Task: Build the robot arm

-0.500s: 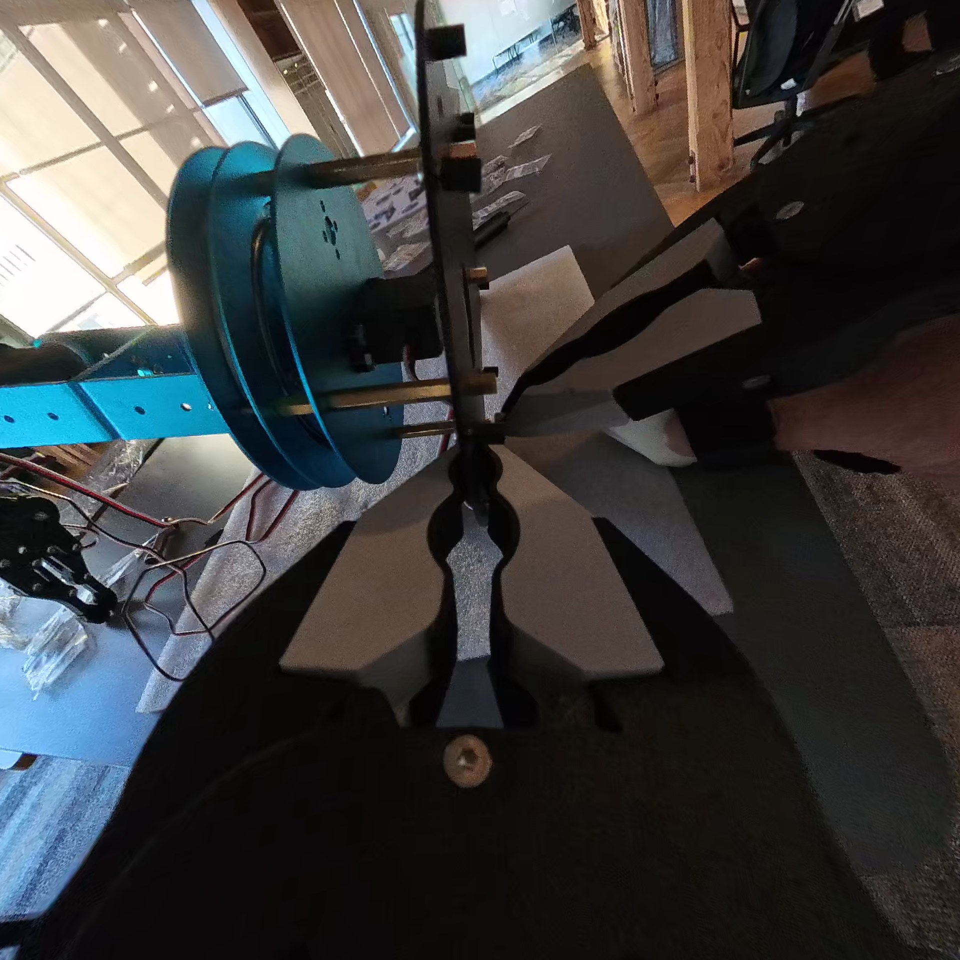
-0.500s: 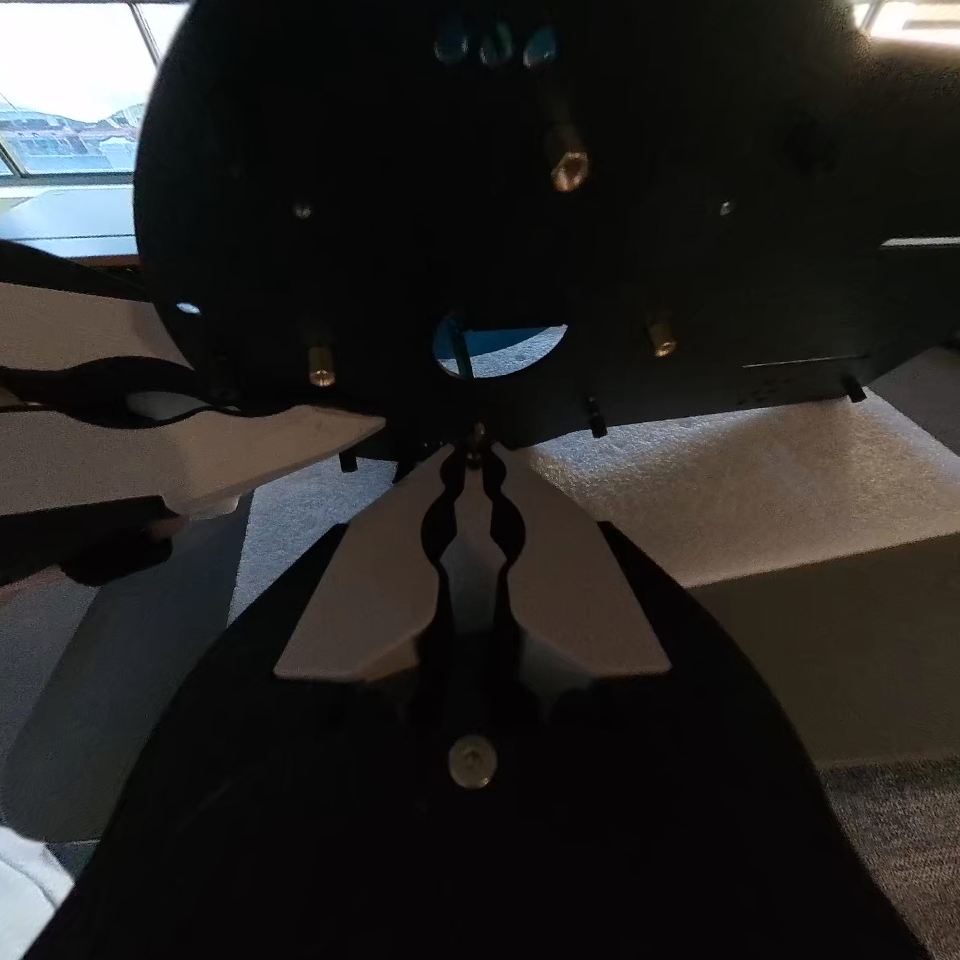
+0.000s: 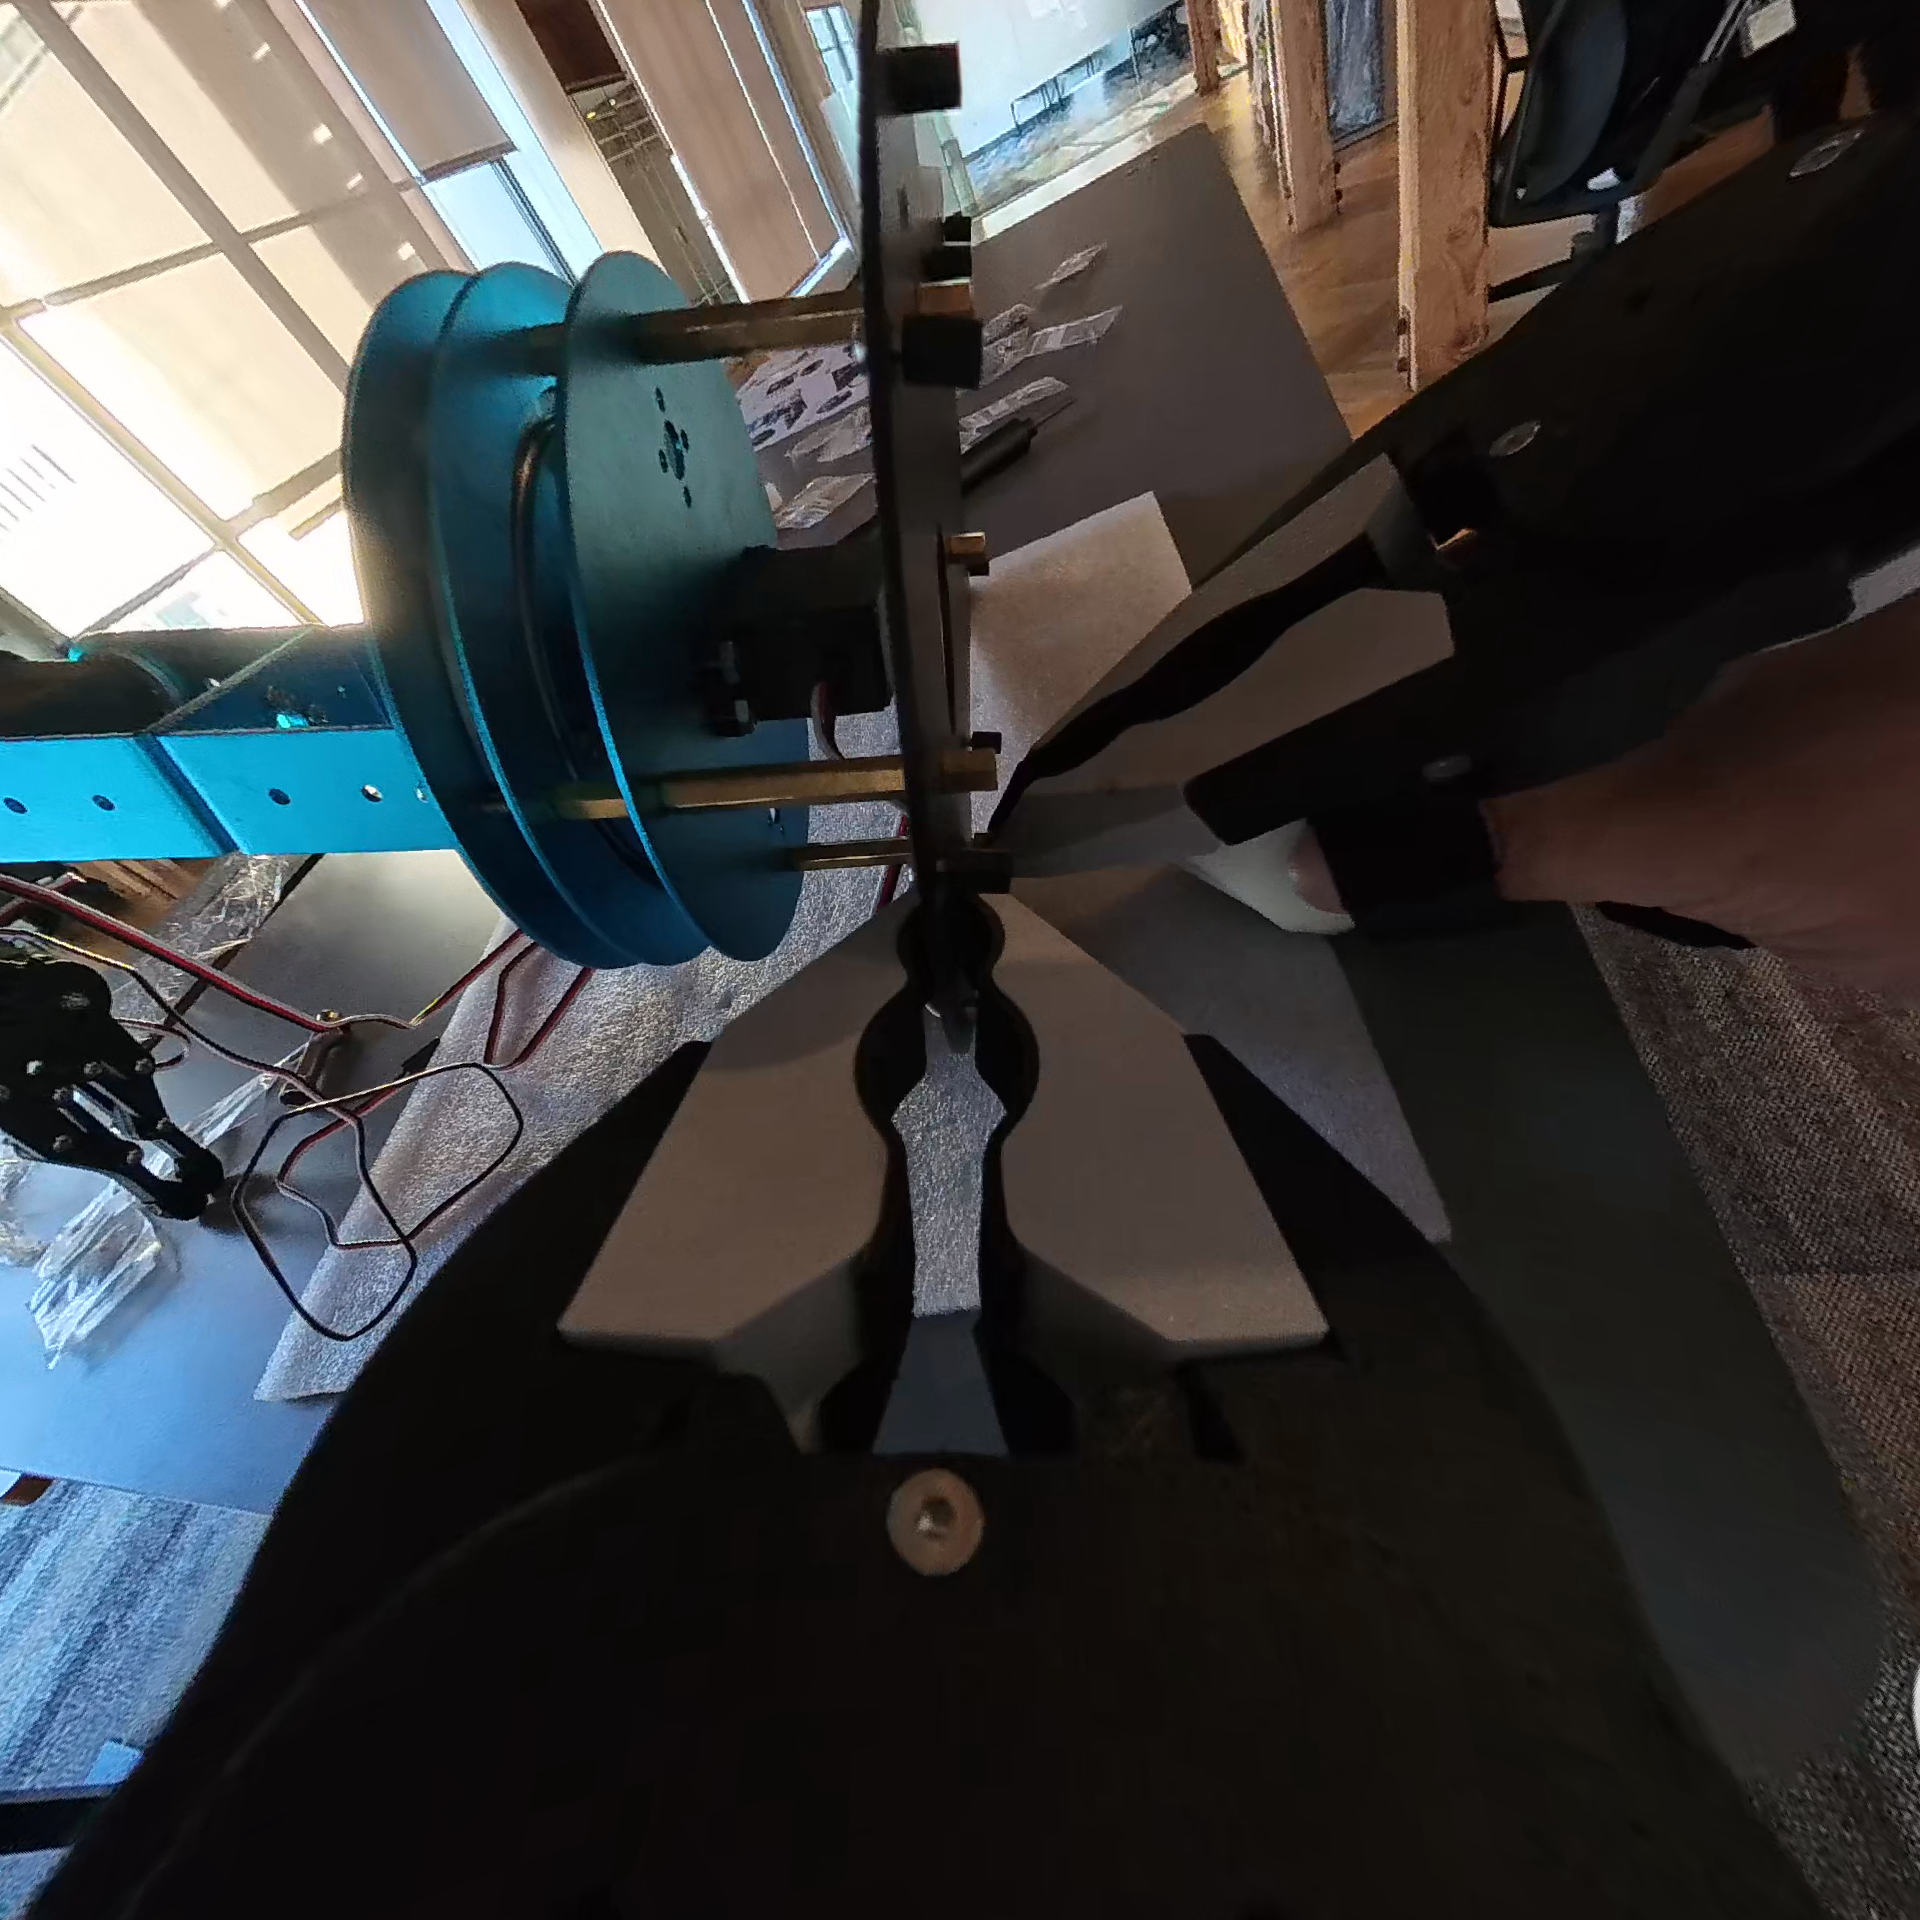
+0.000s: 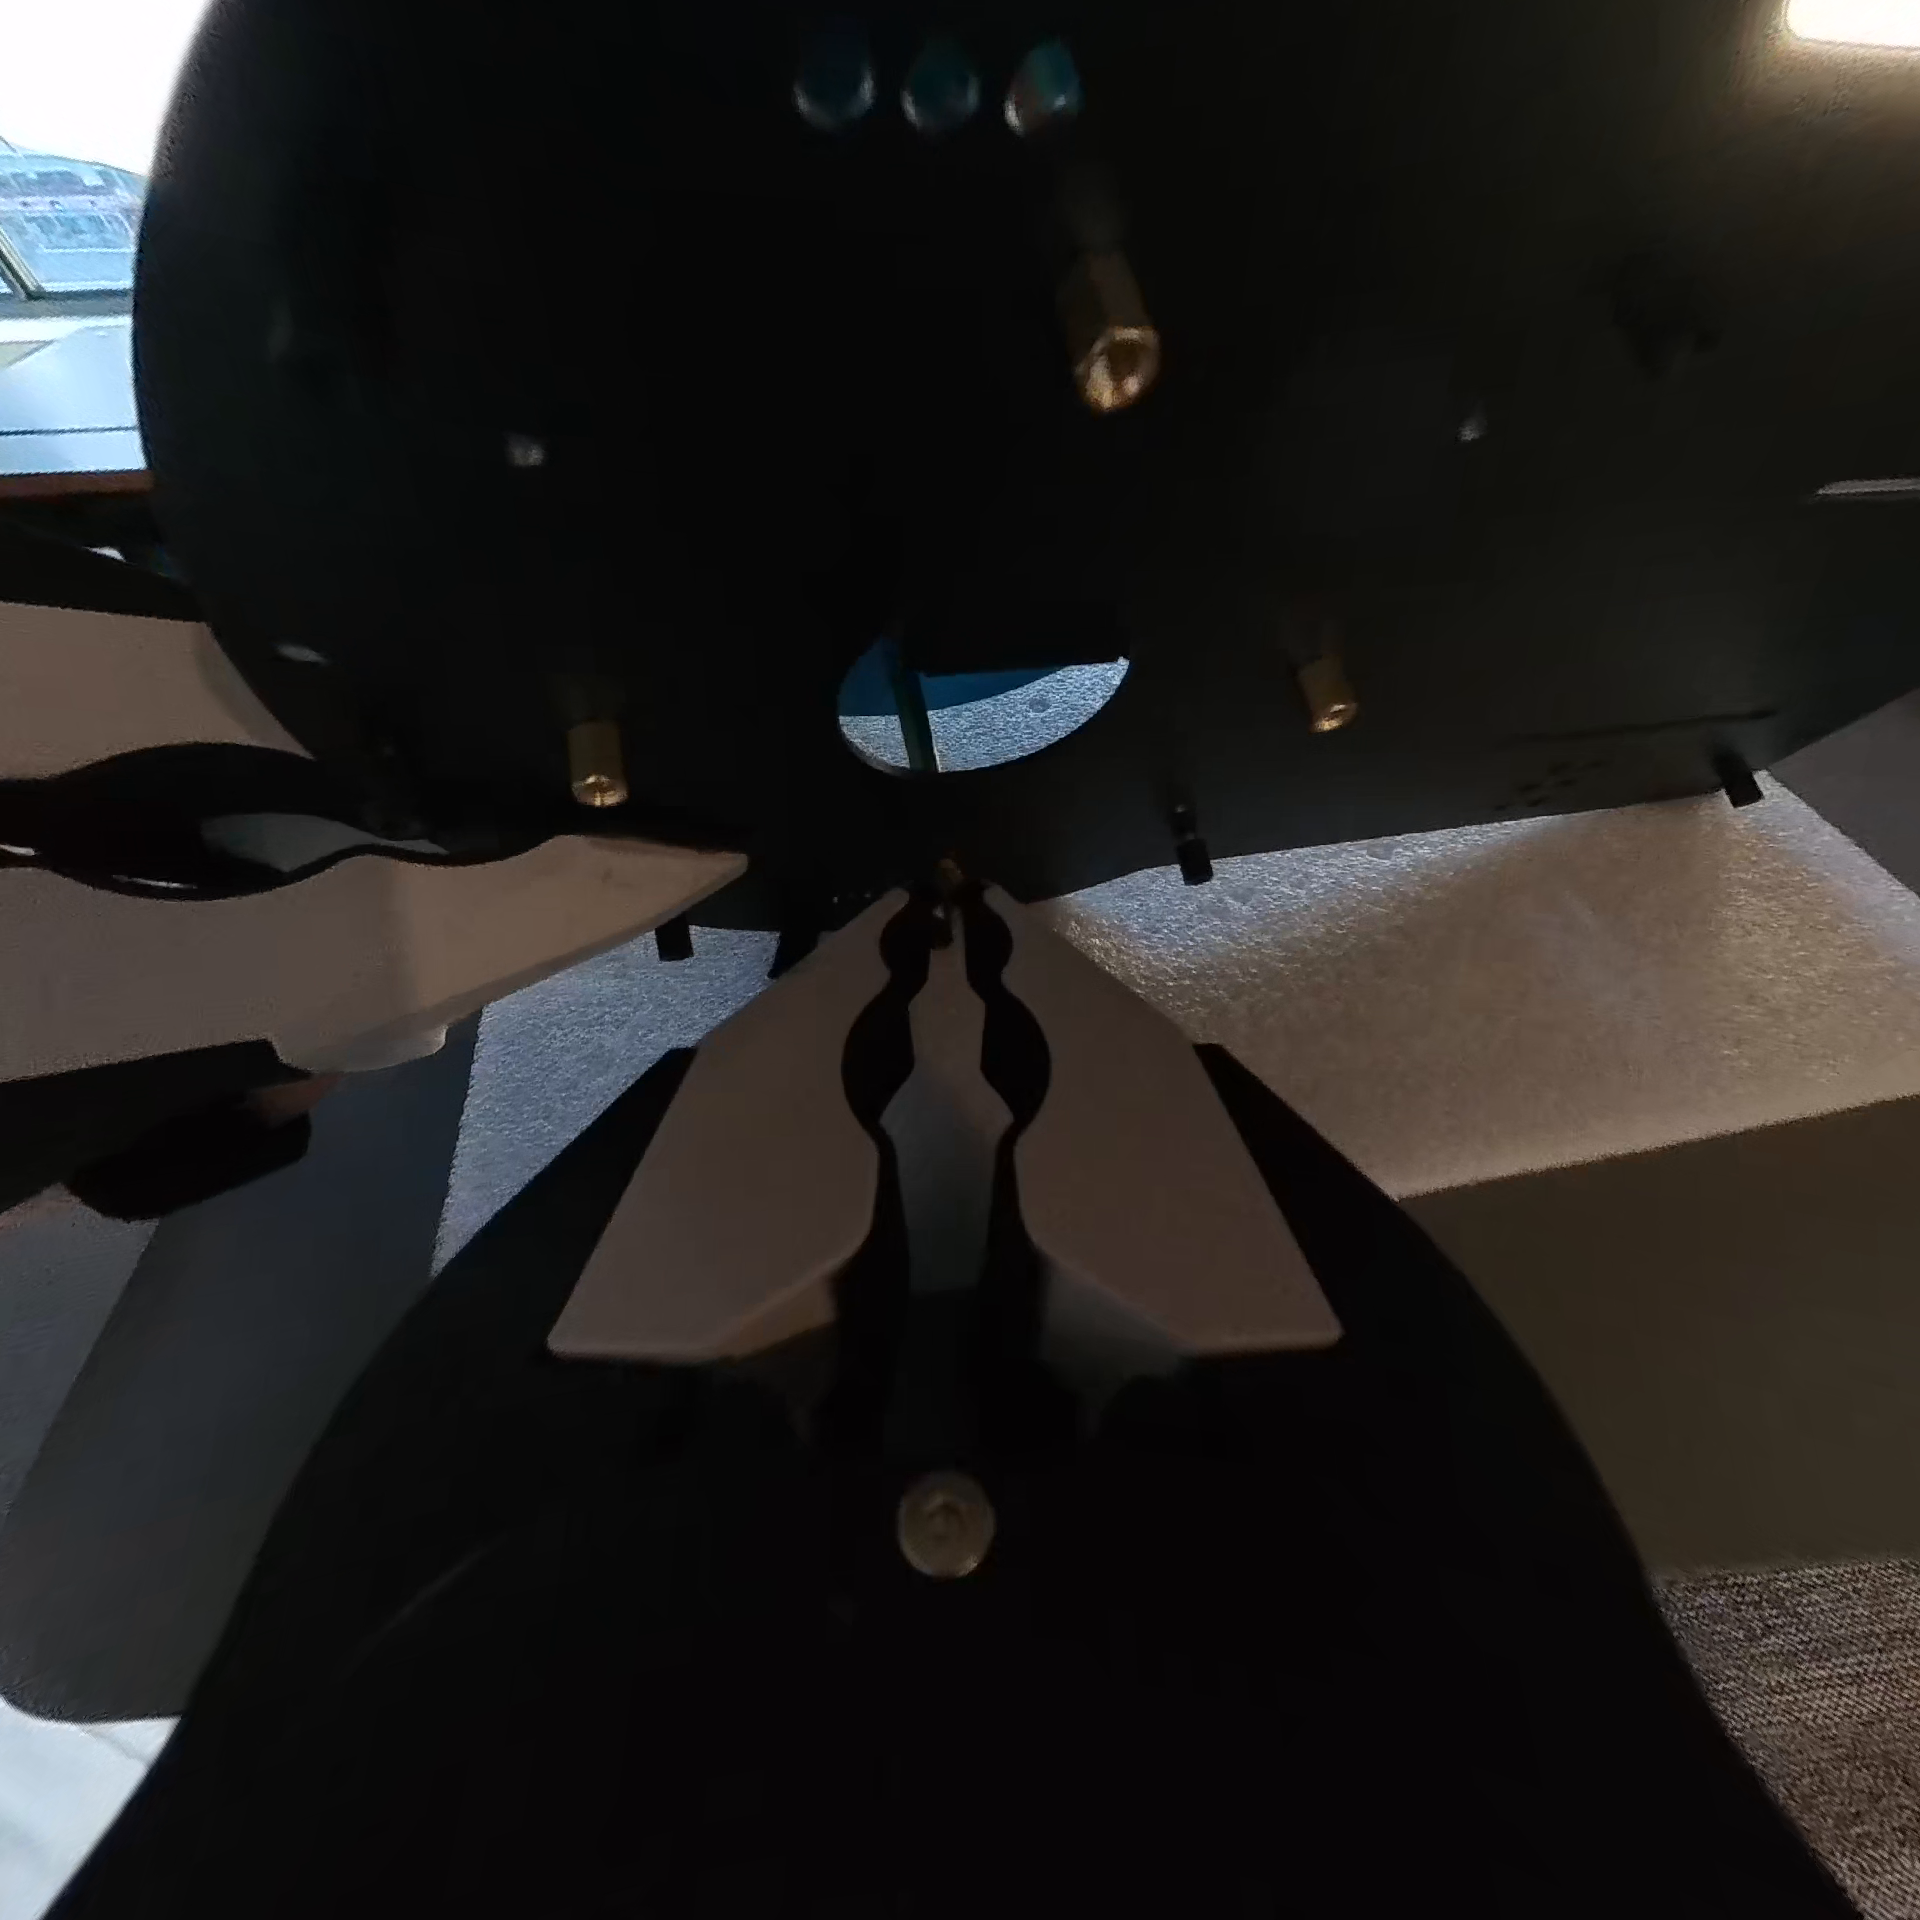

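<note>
Black plate (image 3: 914, 582) edge clenched in left gripper (image 3: 951, 935) jaws; right gripper (image 4: 943, 902) pinches a tiny, shadowed fastener.

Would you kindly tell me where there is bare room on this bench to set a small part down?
Bare foam sheet lies under the right tongs, bordered by dark tabletop. It is crowded left of the blue discs: looped wires, clear packets.

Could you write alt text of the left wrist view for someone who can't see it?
The left gripper pinches the edge of a thin black plate joined by brass rods to blue discs, while the right gripper grips a small part on its face.
</note>
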